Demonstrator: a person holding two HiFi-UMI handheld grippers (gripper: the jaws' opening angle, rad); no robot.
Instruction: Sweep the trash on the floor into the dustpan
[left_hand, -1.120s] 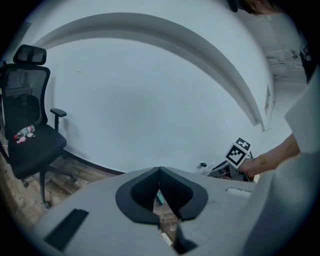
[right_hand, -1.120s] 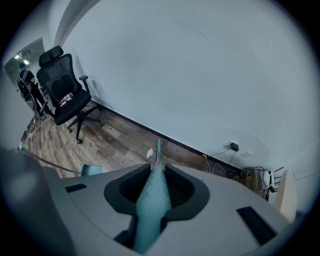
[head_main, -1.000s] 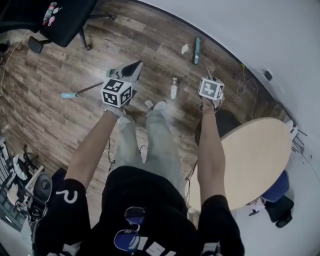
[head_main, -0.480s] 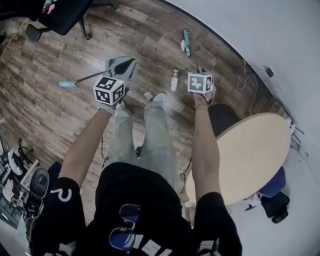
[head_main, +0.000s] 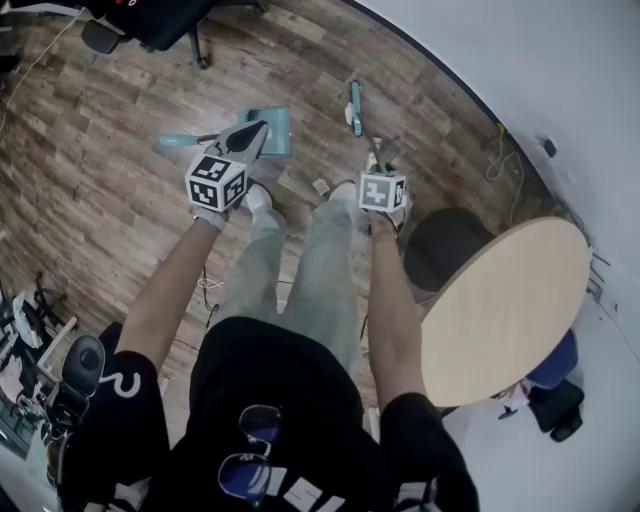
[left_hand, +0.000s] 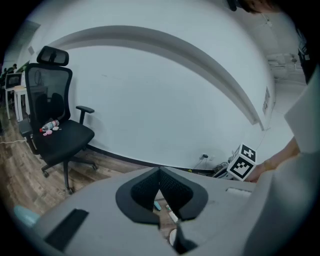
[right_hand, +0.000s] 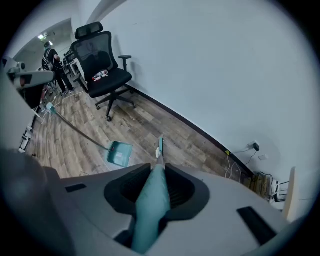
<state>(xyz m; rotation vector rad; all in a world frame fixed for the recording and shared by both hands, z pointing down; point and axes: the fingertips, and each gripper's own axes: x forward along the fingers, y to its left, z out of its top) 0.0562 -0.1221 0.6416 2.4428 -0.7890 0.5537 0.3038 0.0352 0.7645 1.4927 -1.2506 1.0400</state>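
At the upper left of the head view, a black mesh office chair (head_main: 150, 18) is seen on the brown wood-plank floor (head_main: 90, 150). The left gripper (left_hand: 159, 172) is held above the floor, its jaws pressed together with nothing between them. Just past its tip, at upper centre, the teal plastic dustpan (head_main: 272, 130) is laid on the floor, its long handle stretched out to the left. A small pale scrap of trash (head_main: 322, 186) is seen at centre by the person's shoes, apart from the dustpan. The right gripper (right_hand: 159, 169) is clamped on the teal broom handle (right_hand: 150, 205). The teal broom head (head_main: 355, 98) is set on the floor right of the dustpan. A round beige counter (head_main: 500, 310) is seen at lower right.
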